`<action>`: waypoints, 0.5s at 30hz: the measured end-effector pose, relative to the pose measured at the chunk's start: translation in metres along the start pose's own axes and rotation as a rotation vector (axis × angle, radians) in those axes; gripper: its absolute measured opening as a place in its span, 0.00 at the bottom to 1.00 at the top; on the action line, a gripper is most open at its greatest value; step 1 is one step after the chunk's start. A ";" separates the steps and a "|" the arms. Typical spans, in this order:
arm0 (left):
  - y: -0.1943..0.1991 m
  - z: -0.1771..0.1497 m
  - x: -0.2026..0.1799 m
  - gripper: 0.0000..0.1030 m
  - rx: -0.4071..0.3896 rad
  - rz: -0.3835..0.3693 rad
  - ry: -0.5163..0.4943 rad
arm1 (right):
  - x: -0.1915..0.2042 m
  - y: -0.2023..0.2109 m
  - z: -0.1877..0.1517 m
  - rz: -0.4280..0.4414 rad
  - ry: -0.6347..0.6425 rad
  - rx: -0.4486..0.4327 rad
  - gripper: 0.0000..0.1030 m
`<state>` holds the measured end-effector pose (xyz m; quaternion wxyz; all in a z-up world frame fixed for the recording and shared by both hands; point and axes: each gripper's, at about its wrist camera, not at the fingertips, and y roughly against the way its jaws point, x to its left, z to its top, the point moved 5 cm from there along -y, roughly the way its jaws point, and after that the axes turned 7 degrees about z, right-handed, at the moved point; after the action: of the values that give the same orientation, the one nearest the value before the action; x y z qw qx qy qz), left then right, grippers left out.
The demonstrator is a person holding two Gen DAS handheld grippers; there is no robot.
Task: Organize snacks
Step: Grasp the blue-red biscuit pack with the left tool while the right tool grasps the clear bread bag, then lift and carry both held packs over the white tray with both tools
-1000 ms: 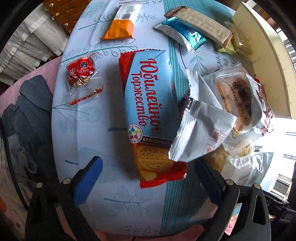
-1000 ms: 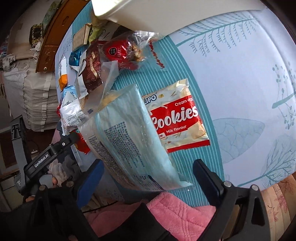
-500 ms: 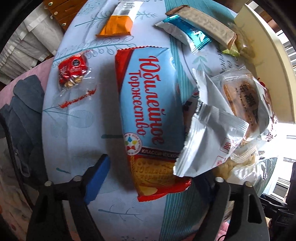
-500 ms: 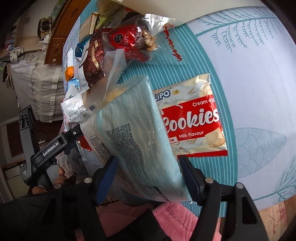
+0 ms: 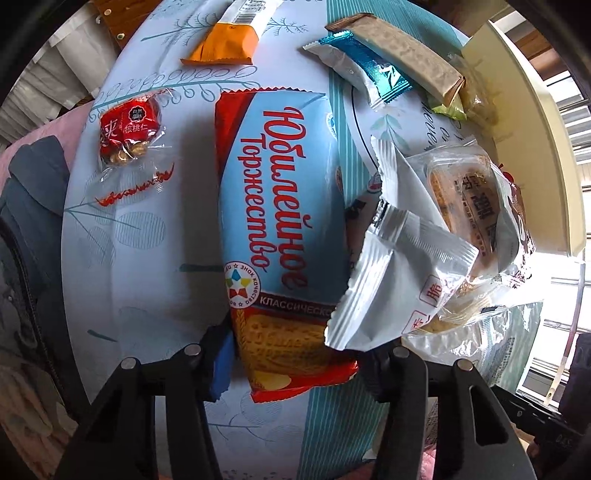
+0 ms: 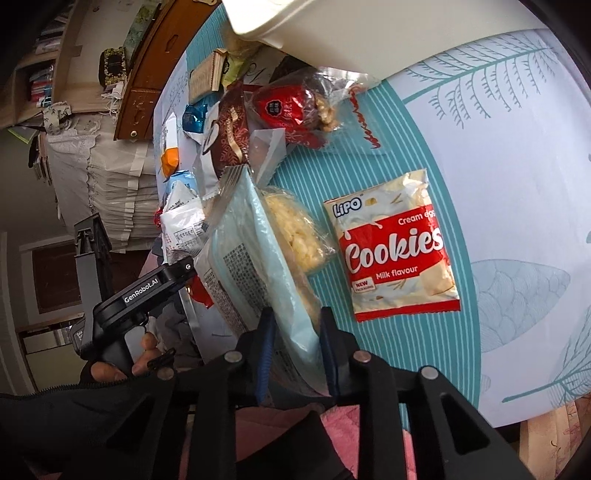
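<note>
In the left wrist view my left gripper is shut on the near end of a long blue and red biscuit pack that lies on the patterned tablecloth. A silver wrapper overlaps the pack's right side. In the right wrist view my right gripper is shut on the near edge of a pale blue bag of puffed snacks. A red and white Cookies pack lies flat just to its right.
A red walnut sweet, an orange bar, a teal bar and a brown bar lie farther off. A cream tray stands at the back. A pink cushion is at the table's near edge.
Both grippers have closed: the left one on the blue and red biscuit pack, the right one on the pale blue bag, which now stands more on edge.
</note>
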<state>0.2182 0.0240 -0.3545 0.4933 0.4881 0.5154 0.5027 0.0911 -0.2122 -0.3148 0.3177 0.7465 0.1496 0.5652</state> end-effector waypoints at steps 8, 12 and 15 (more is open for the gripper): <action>0.014 -0.008 0.012 0.52 0.005 -0.029 0.043 | 0.022 0.010 -0.002 -0.007 0.079 -0.041 0.14; 0.022 -0.016 0.022 0.51 -0.008 -0.052 0.071 | 0.030 0.016 -0.006 -0.019 0.114 -0.071 0.13; 0.036 -0.021 0.028 0.51 -0.043 -0.073 0.079 | 0.036 0.022 -0.016 -0.030 0.136 -0.098 0.12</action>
<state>0.1960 0.0522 -0.3191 0.5009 0.4382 0.5411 0.5141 0.0848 -0.2031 -0.2717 0.3514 0.6875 0.1542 0.6166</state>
